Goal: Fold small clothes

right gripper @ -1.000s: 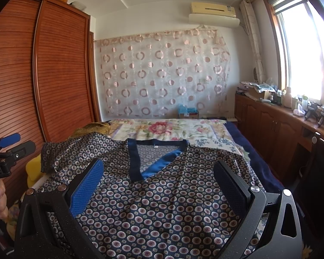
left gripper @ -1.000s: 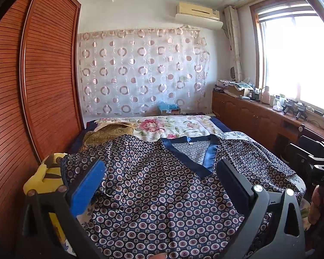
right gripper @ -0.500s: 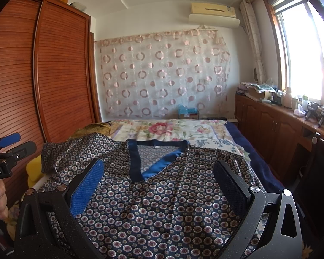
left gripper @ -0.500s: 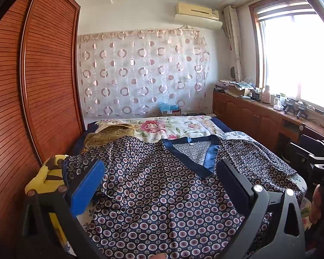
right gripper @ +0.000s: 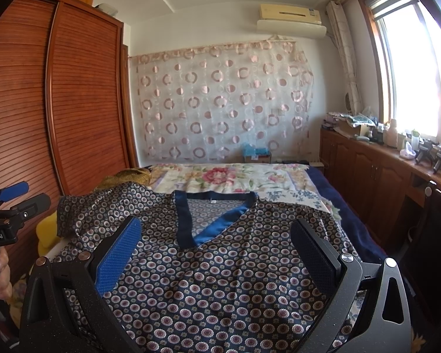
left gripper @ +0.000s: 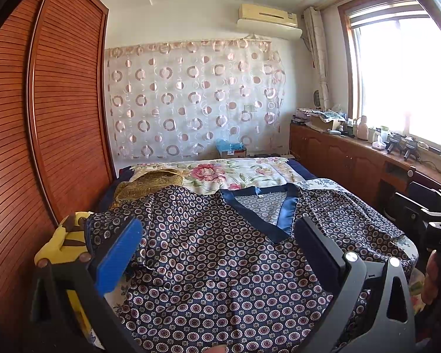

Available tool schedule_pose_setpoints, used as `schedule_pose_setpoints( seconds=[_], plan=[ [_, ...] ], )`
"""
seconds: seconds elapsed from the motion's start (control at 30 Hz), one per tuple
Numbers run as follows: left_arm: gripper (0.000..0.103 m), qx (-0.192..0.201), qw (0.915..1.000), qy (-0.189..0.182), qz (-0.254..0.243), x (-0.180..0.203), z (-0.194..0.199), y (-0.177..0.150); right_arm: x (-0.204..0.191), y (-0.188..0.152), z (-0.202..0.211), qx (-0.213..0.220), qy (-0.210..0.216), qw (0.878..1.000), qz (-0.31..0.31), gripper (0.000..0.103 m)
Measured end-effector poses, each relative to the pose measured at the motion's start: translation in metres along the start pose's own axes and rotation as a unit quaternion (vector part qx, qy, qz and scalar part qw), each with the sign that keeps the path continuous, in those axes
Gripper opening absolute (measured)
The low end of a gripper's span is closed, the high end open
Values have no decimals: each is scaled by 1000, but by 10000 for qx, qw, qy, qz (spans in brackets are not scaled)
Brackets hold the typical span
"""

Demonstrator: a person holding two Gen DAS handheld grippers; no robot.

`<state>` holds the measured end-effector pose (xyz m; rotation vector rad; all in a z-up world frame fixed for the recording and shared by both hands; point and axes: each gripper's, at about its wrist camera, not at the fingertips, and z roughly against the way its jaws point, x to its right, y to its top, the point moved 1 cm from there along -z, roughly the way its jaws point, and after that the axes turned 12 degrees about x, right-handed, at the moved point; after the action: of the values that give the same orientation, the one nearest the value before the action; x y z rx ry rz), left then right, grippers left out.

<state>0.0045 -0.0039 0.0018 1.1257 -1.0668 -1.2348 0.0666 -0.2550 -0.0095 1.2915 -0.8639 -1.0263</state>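
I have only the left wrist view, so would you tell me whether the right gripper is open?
Observer: Yes, the right gripper is open, its fingers wide apart over the shirt, with nothing between them.
Operator: Thank you. Where does my left gripper sit from that side?
Observer: The left gripper appears left of the bunched sleeve, in front of the wardrobe, with a hand on its handle.
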Motion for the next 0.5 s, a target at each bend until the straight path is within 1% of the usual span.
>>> schedule_pose_setpoints(
  seconds=[0.5],
  plan=[
    [103,-13,10000,7,5,2,0,-1,-2,-2,0,10,-32,10000,42,103]
  ],
)
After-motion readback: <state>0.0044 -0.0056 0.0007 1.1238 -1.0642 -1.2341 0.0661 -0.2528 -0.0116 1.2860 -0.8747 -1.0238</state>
